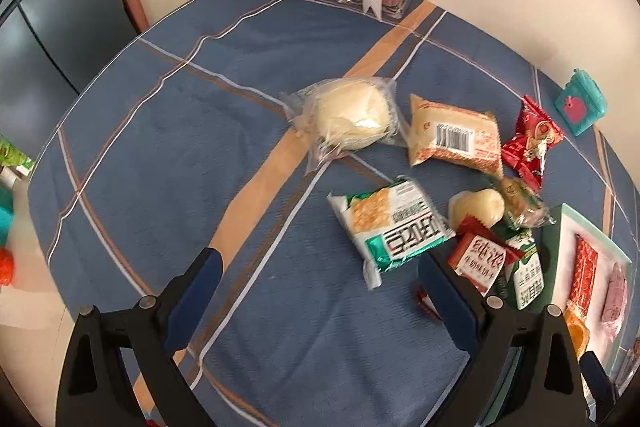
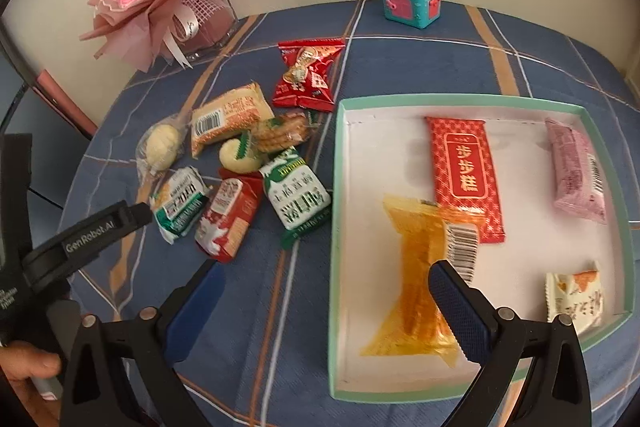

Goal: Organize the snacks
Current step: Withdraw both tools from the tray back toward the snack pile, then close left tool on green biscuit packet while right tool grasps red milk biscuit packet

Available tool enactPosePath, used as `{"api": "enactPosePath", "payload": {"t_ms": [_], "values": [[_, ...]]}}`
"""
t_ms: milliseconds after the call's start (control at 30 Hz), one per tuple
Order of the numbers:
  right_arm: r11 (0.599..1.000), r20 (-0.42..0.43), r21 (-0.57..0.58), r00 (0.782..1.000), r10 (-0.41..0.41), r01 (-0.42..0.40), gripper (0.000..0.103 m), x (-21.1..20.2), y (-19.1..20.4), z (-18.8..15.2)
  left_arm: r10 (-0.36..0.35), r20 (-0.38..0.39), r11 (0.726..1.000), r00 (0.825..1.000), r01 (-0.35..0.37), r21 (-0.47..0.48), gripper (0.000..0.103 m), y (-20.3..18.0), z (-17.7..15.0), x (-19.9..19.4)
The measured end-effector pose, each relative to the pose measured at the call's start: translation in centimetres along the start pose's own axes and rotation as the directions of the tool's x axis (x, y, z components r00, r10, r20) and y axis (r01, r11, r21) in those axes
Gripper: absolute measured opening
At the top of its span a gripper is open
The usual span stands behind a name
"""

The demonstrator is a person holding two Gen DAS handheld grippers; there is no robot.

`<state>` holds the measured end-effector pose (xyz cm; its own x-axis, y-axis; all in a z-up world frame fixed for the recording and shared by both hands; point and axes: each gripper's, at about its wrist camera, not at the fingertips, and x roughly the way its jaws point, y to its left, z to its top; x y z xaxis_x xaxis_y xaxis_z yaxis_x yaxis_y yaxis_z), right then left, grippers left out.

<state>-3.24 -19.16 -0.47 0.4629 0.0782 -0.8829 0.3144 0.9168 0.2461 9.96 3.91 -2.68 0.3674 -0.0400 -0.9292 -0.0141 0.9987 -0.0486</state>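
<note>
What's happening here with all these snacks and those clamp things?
A person holds tongs in each hand, sorting snacks into a box. Four packets already lie in it, among them an orange packet and a red bar. The rest sit in a pile on the blue tablecloth. Both the left tongs and right tongs are open and empty.

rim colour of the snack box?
Mint green rim on the shallow white cardboard box; clearest in the right wrist view.
</note>
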Motion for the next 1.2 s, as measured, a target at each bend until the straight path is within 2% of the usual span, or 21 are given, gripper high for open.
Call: {"api": "enactPosePath", "payload": {"t_ms": [200,333,433,600,900,1033,1200], "values": [[0.999,0.004,0.022,1.000,0.030,-0.030,0.103,0.7,1.2,0.8,-0.064,0.004,0.997,0.998,0.063,0.039,0.099,-0.2,1.2,0.4],[0.998,0.002,0.016,0.998,0.057,-0.057,0.102,1.4,2.6,1.4,-0.058,-0.005,0.995,0.998,0.058,0.080,0.099,-0.3,1.9,0.8],[0.999,0.005,-0.008,0.999,0.050,-0.050,0.102,2.0,3.9,1.8,-0.042,-0.011,0.996,0.999,0.042,0.072,0.099,0.0,2.5,1.3],[0.999,-0.022,-0.026,0.999,0.043,-0.044,0.092,3.6,5.4,2.2,-0.051,-0.027,0.998,0.998,0.052,0.033,0.099,0.9,3.4,2.4],[0.997,-0.046,-0.077,0.999,0.020,-0.023,0.069,5.7,7.9,2.7,-0.065,-0.018,0.997,0.998,0.066,0.050,0.099,0.8,4.8,3.3],[0.996,-0.060,-0.083,0.998,0.020,-0.024,0.066,6.5,8.3,2.8,-0.107,-0.034,0.989,0.994,0.110,0.099,0.099,-0.2,4.9,3.7],[0.994,-0.081,-0.103,0.997,0.015,-0.023,0.067,7.4,8.9,2.7,-0.130,-0.093,0.971,0.987,0.145,0.188,0.099,-2.1,4.4,4.5]]}}
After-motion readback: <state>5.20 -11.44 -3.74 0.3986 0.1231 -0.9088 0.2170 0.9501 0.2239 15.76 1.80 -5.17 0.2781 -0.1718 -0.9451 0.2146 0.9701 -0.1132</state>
